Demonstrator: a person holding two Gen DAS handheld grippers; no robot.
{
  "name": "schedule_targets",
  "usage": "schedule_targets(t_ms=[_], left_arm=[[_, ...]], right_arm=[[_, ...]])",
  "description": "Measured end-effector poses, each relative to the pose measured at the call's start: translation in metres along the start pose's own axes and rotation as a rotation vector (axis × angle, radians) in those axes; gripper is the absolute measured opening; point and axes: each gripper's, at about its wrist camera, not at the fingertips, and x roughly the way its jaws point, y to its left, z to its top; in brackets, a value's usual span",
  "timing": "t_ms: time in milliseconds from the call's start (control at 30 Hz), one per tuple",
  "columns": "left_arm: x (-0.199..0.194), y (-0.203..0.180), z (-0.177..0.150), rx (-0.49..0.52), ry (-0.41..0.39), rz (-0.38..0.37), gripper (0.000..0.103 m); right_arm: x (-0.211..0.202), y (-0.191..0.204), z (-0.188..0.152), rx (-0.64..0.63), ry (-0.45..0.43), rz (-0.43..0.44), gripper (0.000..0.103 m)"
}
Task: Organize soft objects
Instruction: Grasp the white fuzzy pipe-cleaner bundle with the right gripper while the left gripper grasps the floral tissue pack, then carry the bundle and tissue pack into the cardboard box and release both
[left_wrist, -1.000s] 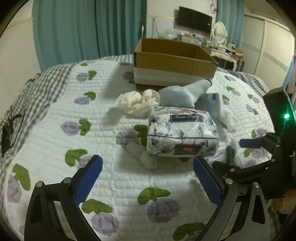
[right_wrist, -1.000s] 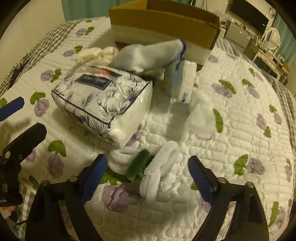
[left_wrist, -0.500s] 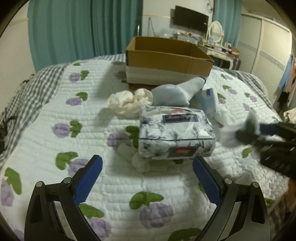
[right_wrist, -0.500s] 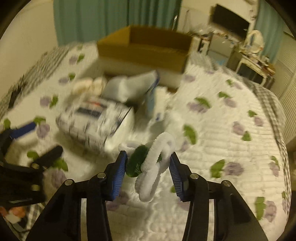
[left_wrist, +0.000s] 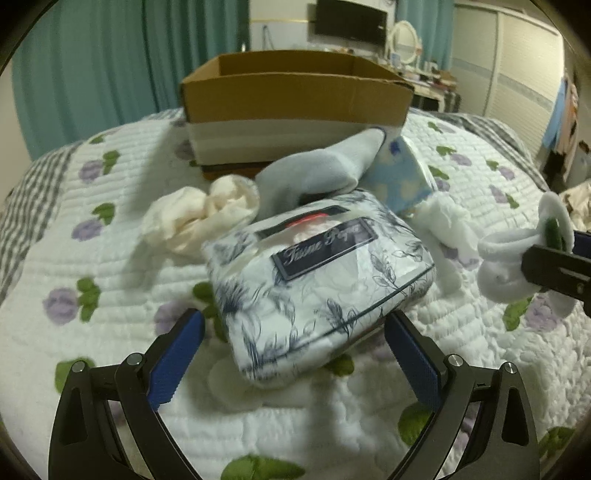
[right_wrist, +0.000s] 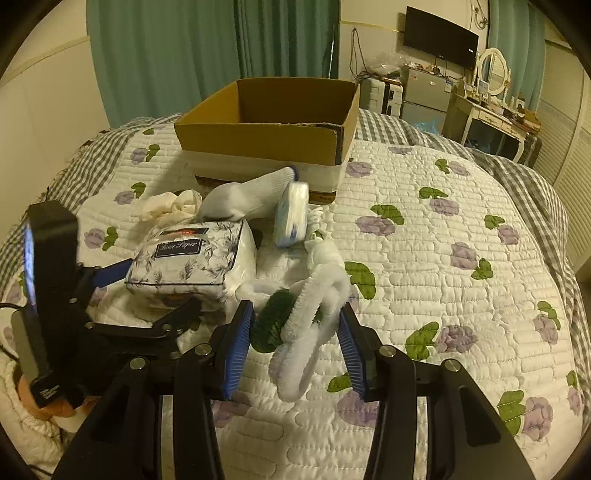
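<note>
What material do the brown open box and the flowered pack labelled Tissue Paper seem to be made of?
The brown open box looks like matte corrugated cardboard: raw torn top edge, folded corners. The flowered tissue pack seems wrapped in thin glossy plastic film: it shines and wrinkles, and bulges softly, so probably paper tissues inside.

Right gripper (right_wrist: 295, 332) now clamps the fuzzy loops (right_wrist: 314, 314) (lifted).

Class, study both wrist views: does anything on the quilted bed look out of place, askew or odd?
Yes. The brown cardboard box looks empty as far as visible, while the soft things lie heaped before it: the floral tissue pack sits tilted, and a pale sock drapes over it.
</note>
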Motion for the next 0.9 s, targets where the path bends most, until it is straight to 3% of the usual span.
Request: schedule_targets(t_ms=[133,333,500,733,900], left_arm=[[0.005,-0.004,0.001,0.033,-0.002,-0.013,0.066],[-0.004,-0.005,0.000,0.032,-0.014,-0.037,0.041],[-0.033,-0.008,-0.001,0.023,-0.057,-0.051,0.029],[-0.083,-0.012,0.014,0.037,-0.142,-0.060,0.022],[-0.101,-0.019,0.039,0.069,-0.115,-0.103,0.019]], right_arm=[[0.003,0.000,-0.001,-0.001,0.006,0.003,0.046],[0.002,-0.002,-0.001,0.004,0.004,0.012,0.046],[-0.004,-0.002,-0.002,0.004,-0.020,0.019,0.046],[-0.035,0.004,0.003,-0.006,-0.093,0.030,0.046],[-0.059,0.004,0.012,-0.017,-0.151,0.015,0.046]])
